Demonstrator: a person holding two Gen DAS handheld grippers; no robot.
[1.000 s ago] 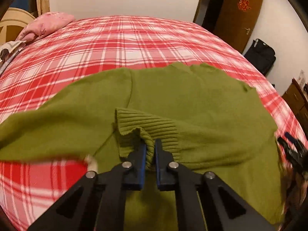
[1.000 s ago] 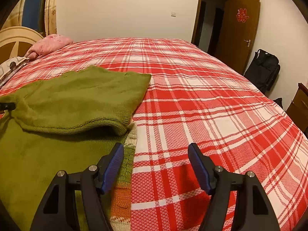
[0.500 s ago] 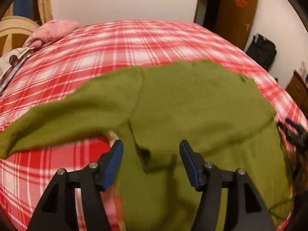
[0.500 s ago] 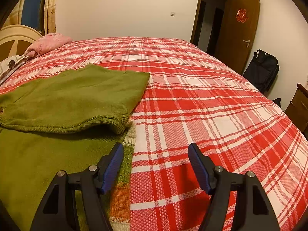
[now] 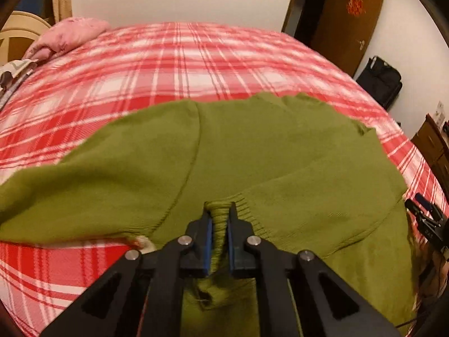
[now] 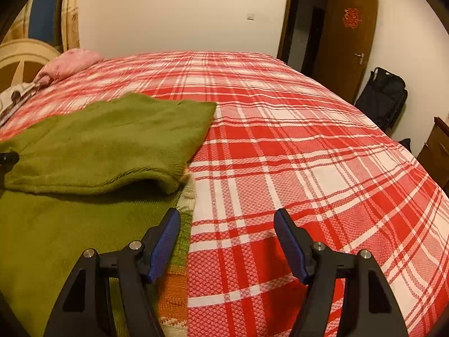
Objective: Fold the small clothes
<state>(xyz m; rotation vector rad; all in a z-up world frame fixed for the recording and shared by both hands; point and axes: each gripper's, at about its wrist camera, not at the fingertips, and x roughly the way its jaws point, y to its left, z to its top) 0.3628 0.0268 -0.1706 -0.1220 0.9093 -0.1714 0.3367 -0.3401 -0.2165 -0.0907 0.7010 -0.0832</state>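
Observation:
An olive green knit sweater lies on the red plaid bed, one sleeve stretched out to the left and the right sleeve folded across its body. My left gripper is shut on the ribbed cuff of the folded sleeve. In the right wrist view the sweater lies at the left, with a striped knit edge showing beneath it. My right gripper is open and empty, low over the sweater's right edge and the bedspread. It also shows in the left wrist view at the far right.
The red and white plaid bedspread covers the bed. A pink pillow and the headboard are at the far left. A brown door, a black bag and a wooden dresser stand to the right of the bed.
My left gripper let go of the cuff, opened, and has now shut again on the cuff where it lies on the sweater's body. The right gripper stayed open and still.

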